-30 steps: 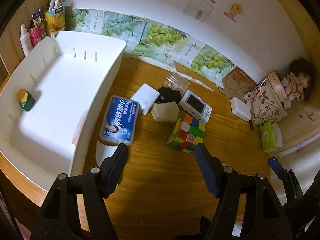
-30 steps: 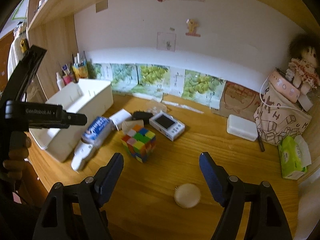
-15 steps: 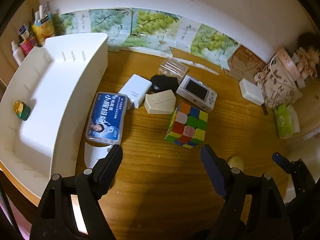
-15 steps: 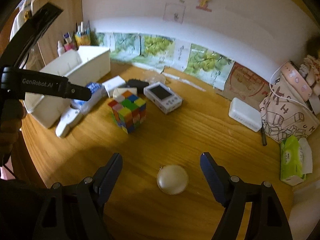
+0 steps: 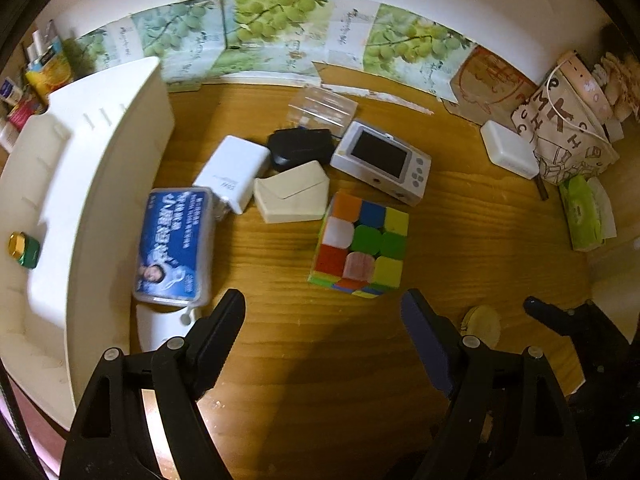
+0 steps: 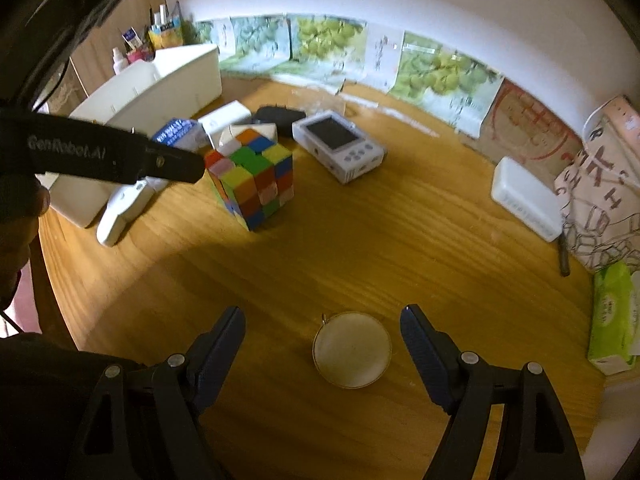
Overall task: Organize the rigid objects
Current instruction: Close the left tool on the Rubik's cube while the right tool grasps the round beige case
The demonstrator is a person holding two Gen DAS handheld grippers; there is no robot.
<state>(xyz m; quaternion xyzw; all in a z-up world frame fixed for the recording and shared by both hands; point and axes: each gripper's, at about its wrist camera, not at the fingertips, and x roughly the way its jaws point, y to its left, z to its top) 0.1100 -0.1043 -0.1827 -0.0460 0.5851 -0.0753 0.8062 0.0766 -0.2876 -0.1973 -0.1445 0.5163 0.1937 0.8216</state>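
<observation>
A multicoloured puzzle cube [image 5: 362, 246] stands on the wooden desk just beyond my left gripper [image 5: 324, 312], which is open and holds nothing. To the cube's left are a blue-labelled box [image 5: 174, 246], a white charger [image 5: 234, 172] and a beige envelope-shaped case [image 5: 292, 196]. Behind it lie a black item [image 5: 300, 146] and a white handheld console [image 5: 382, 160]. A white bin [image 5: 92, 184] at the left holds a small green jar [image 5: 24, 245]. My right gripper [image 6: 322, 320] is open. A round cream compact [image 6: 352, 350] lies on the desk between its fingers, untouched.
A white handheld device [image 6: 120, 212] lies by the bin's front corner. A clear plastic case [image 5: 324, 106] sits near the back wall. At the right are a white box [image 6: 524, 198], a printed bag [image 6: 600, 200] and a green tissue pack [image 6: 612, 316]. Bottles crowd the far left corner.
Both grippers have sunk toward the desk. The left one moved right and closer to the cube, its jaws a little wider. The right one came down over the compact, now between its fingers.
</observation>
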